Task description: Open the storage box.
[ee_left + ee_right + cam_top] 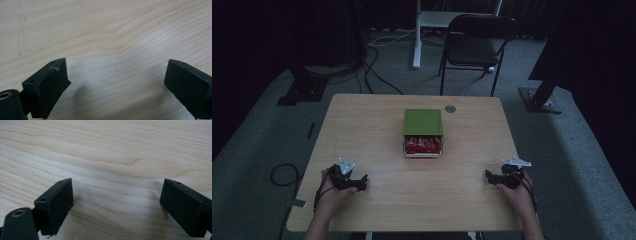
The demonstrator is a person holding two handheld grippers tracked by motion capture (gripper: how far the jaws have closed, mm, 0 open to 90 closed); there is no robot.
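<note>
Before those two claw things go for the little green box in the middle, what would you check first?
1. Left gripper jaws apart, nothing held: ok.
2. Right gripper jaws apart, nothing held: ok.
3. Green lid slid partly back, red packets exposed at the near end: ok.
4. Bare table between both grippers and the box: ok.
5. Box sits flat, away from the edges: ok.
6. How tightly the packets are packed: cannot tell.

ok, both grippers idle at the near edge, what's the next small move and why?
Probably reach the right gripper forward toward the white box with the green lid. The lid sits slid back, baring red packets at the near end. Both the right and the left gripper are open, holding nothing, over bare wooden table.
</note>
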